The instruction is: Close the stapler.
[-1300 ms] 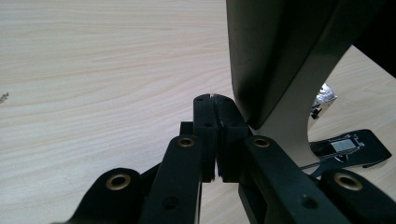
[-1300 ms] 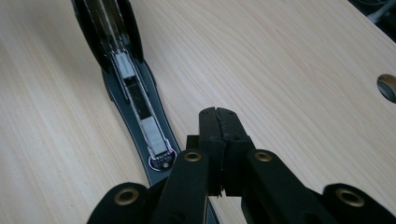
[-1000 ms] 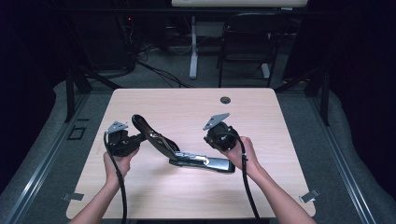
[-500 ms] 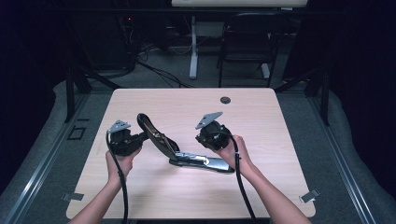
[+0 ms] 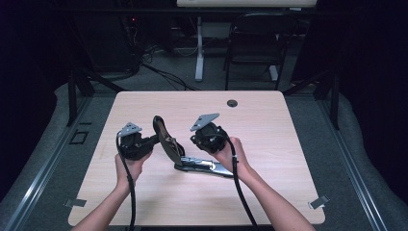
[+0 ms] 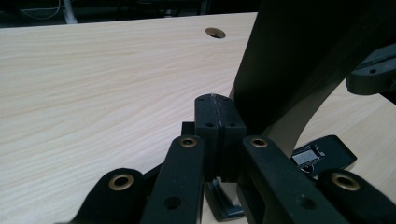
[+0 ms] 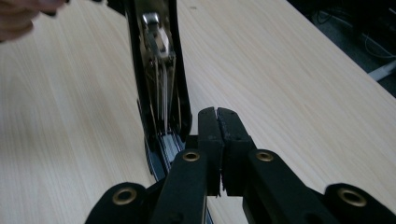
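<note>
We see the stapler swung open near the middle of the desk, its base flat, its top arm raised toward the left edge. The left gripper, jaws pressed together, touches that raised arm. The right gripper, jaws also together, hangs just over the base, pinching nothing.

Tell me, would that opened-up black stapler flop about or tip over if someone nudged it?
Probably it would swing: the stapler is hinged open, its top arm raised steeply above the base. Likely heavy for its size, given the shiny metal base. It could tip, since the raised arm stands well off the table.
</note>
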`<move>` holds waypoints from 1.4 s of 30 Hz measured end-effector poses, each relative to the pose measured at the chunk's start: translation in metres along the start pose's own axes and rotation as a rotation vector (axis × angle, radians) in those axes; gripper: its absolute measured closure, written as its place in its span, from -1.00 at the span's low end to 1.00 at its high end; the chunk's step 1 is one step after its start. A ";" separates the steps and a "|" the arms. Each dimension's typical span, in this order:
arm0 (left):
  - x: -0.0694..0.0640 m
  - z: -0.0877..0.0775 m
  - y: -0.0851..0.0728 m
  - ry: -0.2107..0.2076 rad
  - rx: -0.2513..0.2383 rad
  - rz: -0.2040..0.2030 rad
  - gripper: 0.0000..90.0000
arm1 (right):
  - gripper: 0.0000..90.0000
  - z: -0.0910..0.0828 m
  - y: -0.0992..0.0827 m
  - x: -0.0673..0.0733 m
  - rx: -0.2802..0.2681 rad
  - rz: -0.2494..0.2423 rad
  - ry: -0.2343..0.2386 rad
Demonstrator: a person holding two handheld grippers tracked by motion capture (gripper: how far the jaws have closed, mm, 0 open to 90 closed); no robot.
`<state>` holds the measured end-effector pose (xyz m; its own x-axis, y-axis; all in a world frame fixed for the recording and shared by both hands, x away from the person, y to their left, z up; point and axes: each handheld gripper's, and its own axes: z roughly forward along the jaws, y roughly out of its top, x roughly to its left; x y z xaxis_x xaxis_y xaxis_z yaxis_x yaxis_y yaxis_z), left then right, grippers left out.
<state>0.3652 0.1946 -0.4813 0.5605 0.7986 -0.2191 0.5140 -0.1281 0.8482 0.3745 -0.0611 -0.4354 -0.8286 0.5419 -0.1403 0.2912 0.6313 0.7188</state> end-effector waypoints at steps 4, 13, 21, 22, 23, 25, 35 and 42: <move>-0.006 0.006 0.000 -0.006 0.012 0.018 0.99 | 0.98 -0.003 0.010 0.007 -0.043 -0.006 -0.002; -0.019 0.024 0.000 -0.038 0.053 0.067 1.00 | 1.00 -0.009 0.020 0.014 -0.106 -0.017 -0.017; -0.026 0.034 -0.003 -0.061 0.094 0.098 0.99 | 1.00 -0.026 0.002 0.005 -0.139 0.071 -0.031; -0.026 0.034 -0.003 -0.062 0.097 0.100 0.98 | 1.00 -0.028 -0.003 0.005 -0.135 0.072 -0.041; -0.026 0.035 -0.003 -0.064 0.099 0.100 0.95 | 1.00 -0.029 -0.006 0.004 -0.136 0.073 -0.045; -0.024 0.034 -0.003 -0.069 0.115 0.108 0.88 | 1.00 -0.031 -0.012 0.002 -0.137 0.085 -0.044; -0.007 0.026 -0.005 -0.050 0.152 0.075 0.31 | 1.00 -0.042 -0.036 -0.006 -0.132 0.115 -0.057; -0.001 0.025 -0.009 -0.022 0.173 0.054 -0.19 | 1.00 -0.045 -0.057 -0.011 -0.102 0.121 -0.076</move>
<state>0.3763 0.1802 -0.5006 0.6037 0.7749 -0.1875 0.5854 -0.2712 0.7640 0.3457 -0.1277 -0.4440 -0.7505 0.6537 -0.0969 0.3336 0.5013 0.7984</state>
